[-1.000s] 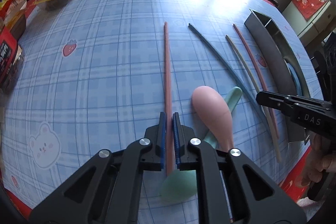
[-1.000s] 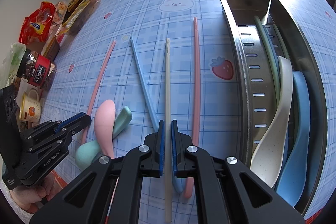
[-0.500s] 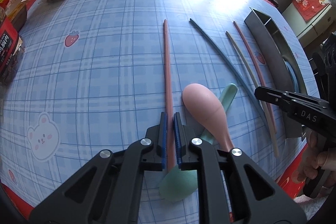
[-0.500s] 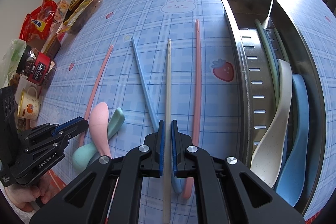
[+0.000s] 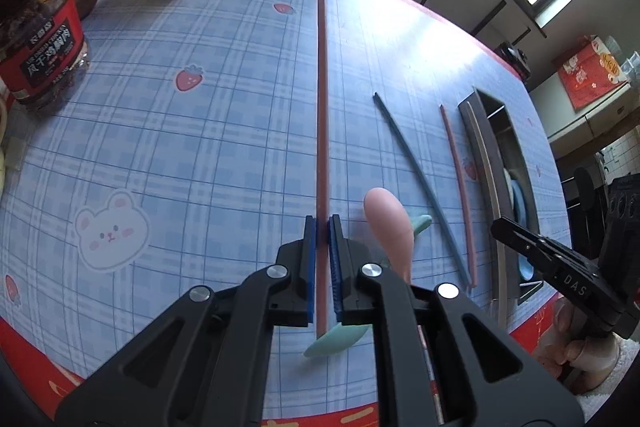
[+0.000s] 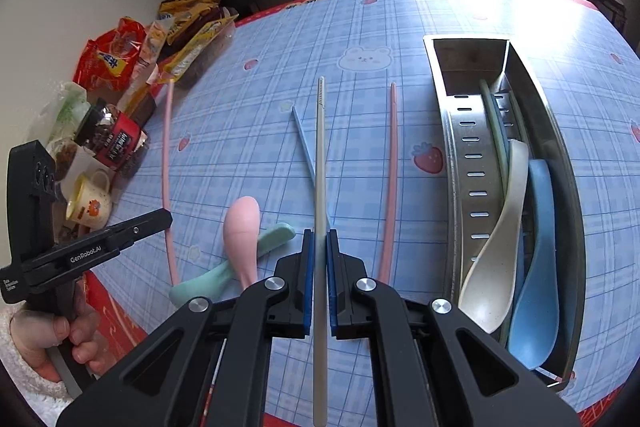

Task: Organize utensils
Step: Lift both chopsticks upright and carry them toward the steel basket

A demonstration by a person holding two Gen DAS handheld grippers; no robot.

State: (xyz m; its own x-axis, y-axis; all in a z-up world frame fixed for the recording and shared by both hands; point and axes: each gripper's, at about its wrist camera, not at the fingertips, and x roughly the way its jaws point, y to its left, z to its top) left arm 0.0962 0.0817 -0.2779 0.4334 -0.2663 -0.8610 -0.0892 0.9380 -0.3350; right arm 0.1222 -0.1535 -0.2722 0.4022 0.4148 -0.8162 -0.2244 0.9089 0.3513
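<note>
Left wrist view: my left claw [image 5: 322, 227] is clamped on a pink chopstick [image 5: 321, 99], its blue pads pinching the stick near its lower end while the rest runs straight ahead over the blue plaid bench [image 5: 200, 131]. I cannot tell whether the far tip touches the cloth. Just right of the claw a pink spoon [image 5: 390, 223] lies across a mint-green spoon [image 5: 340, 341]. Further right a dark blue chopstick [image 5: 420, 183] and a second pink chopstick [image 5: 458, 187] lie flat, beside the steel utensil tray [image 5: 486, 163]. A red-labelled jar [image 5: 40, 51] stands at the far left.

Right wrist view: my right claw [image 6: 319, 239] is closed tight on a beige chopstick [image 6: 320, 155], which points forward above the bench [image 6: 256, 131]. The tray [image 6: 460, 131] sits to the right, holding a cream spoon [image 6: 496, 247], a blue spoon [image 6: 538, 267] and some chopsticks. My left claw [image 6: 160, 217] shows at the left edge, gripped by my hand [image 6: 60, 343]. Snack packets [image 6: 116, 55] crowd the far-left bench edge.
</note>
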